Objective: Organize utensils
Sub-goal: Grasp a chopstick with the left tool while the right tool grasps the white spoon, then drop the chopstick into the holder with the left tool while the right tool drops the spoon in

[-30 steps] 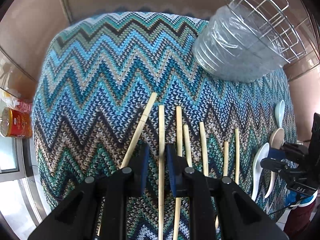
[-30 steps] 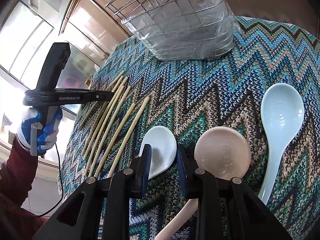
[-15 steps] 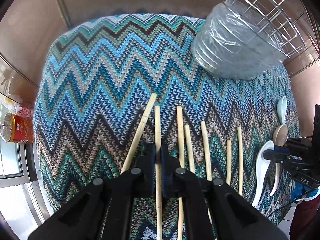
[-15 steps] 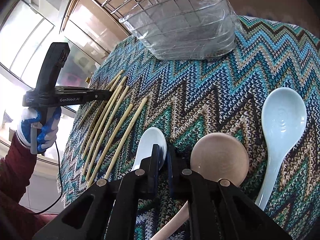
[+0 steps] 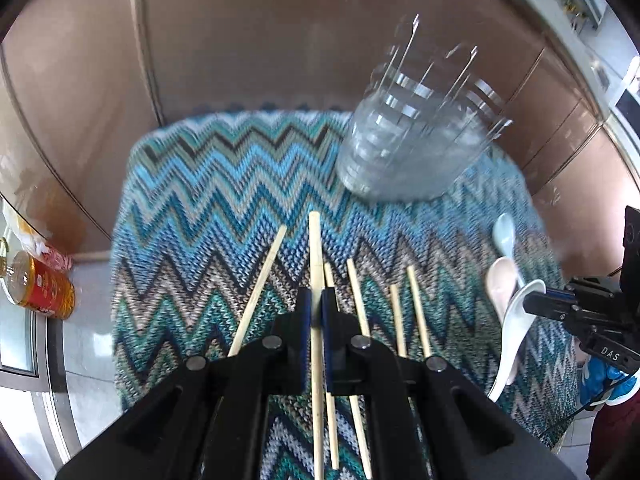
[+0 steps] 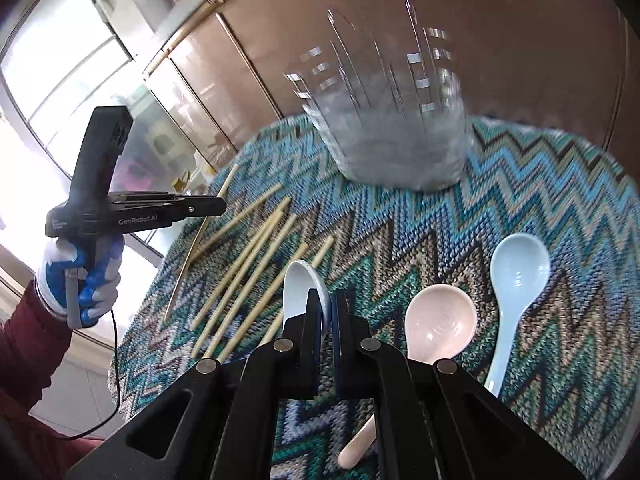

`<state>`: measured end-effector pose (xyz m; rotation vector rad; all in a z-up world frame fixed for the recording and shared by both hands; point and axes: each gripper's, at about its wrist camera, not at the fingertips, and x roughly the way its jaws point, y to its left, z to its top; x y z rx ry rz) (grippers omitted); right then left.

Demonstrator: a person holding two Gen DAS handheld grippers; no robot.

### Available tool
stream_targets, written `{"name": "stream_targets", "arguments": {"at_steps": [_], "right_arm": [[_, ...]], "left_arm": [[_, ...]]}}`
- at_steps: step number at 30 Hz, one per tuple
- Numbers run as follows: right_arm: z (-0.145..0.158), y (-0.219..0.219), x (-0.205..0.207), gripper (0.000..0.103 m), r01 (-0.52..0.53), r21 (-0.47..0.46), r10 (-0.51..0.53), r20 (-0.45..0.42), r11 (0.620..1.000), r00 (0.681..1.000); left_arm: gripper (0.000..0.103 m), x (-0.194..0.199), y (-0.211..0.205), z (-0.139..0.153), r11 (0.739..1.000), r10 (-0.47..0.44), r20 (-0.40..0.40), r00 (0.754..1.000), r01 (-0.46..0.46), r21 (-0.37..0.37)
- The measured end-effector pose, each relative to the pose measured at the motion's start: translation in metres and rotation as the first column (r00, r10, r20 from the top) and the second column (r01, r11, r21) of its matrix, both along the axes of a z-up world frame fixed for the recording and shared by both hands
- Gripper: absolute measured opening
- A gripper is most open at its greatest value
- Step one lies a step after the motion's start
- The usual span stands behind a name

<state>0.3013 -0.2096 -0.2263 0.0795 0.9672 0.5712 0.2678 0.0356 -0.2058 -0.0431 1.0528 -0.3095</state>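
Note:
My left gripper (image 5: pixel 316 312) is shut on a bamboo chopstick (image 5: pixel 316 256) and holds it lifted above the zigzag cloth (image 5: pixel 200 216). Several other chopsticks (image 5: pixel 416 312) lie on the cloth below. My right gripper (image 6: pixel 329 312) is shut on a white ceramic spoon (image 6: pixel 298 292), raised off the cloth; it also shows in the left wrist view (image 5: pixel 516 320). A pink spoon (image 6: pixel 440 320) and a pale blue spoon (image 6: pixel 516 276) lie to the right. The wire basket lined with clear plastic (image 6: pixel 392 128) stands at the back, blurred.
Brown cabinet panels (image 5: pixel 240 40) rise behind the table. A red can (image 5: pixel 44 290) stands on the ledge to the left. The person's gloved hand (image 6: pixel 76 284) holds the left gripper over the table's left edge.
Both grippers closed from open, the left on a chopstick and the right on the white spoon. Both have then lifted their items off the cloth and pulled back.

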Motion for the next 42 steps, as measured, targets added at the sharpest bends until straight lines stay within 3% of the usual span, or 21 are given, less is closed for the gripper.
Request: {"name": "stream_targets", "arguments": {"at_steps": [5, 9, 13, 17, 20, 23, 28, 34, 36, 38, 40, 42], "right_arm": [[0.048, -0.001, -0.013, 0.005, 0.060, -0.003, -0.059, 0.132, 0.998, 0.990], [0.100, -0.008, -0.007, 0.005, 0.140, 0.019, -0.139, 0.287, 0.990, 0.948], [0.149, -0.005, 0.011, 0.005, 0.248, 0.041, -0.238, 0.468, 0.968, 0.851], [0.164, -0.002, 0.040, 0.005, 0.358, 0.040, -0.312, 0.587, 0.933, 0.747], [0.151, -0.001, 0.067, 0.005, 0.404, 0.038, -0.344, 0.602, 0.914, 0.720], [0.129, -0.002, 0.085, 0.005, 0.424, 0.039, -0.362, 0.595, 0.905, 0.718], [0.096, -0.005, 0.100, 0.005, 0.452, 0.024, -0.376, 0.594, 0.892, 0.711], [0.067, -0.008, 0.111, 0.009, 0.437, 0.029, -0.373, 0.572, 0.899, 0.731], [0.059, -0.008, 0.111, 0.012, 0.435, 0.024, -0.370, 0.568, 0.900, 0.735], [0.056, -0.009, 0.110, 0.017, 0.429, 0.029, -0.371, 0.556, 0.903, 0.744], [0.053, -0.009, 0.107, 0.024, 0.429, 0.038, -0.375, 0.561, 0.902, 0.738], [0.060, -0.011, 0.098, 0.029, 0.432, 0.046, -0.378, 0.571, 0.901, 0.729]], "left_arm": [[0.004, -0.016, 0.010, 0.051, 0.997, 0.023, 0.164, 0.986, -0.010, -0.080], [0.004, -0.013, 0.009, 0.106, 0.987, 0.073, 0.331, 0.941, -0.020, -0.159], [0.004, 0.002, 0.000, 0.158, 0.964, 0.177, 0.489, 0.854, -0.049, -0.263], [0.004, 0.027, -0.011, 0.186, 0.926, 0.294, 0.585, 0.756, -0.073, -0.370], [0.004, 0.047, -0.025, 0.186, 0.913, 0.363, 0.637, 0.680, -0.123, -0.389], [0.005, 0.067, -0.042, 0.174, 0.904, 0.404, 0.658, 0.636, -0.168, -0.393], [0.005, 0.095, -0.063, 0.132, 0.902, 0.427, 0.670, 0.607, -0.232, -0.365], [0.006, 0.101, -0.079, 0.092, 0.911, 0.413, 0.700, 0.583, -0.270, -0.313], [0.007, 0.102, -0.080, 0.086, 0.918, 0.397, 0.698, 0.596, -0.263, -0.297], [0.010, 0.099, -0.080, 0.084, 0.924, 0.383, 0.700, 0.603, -0.257, -0.284], [0.025, 0.093, -0.080, 0.088, 0.928, 0.373, 0.705, 0.603, -0.255, -0.273], [0.033, 0.081, -0.076, 0.098, 0.929, 0.370, 0.715, 0.593, -0.247, -0.276]]}}
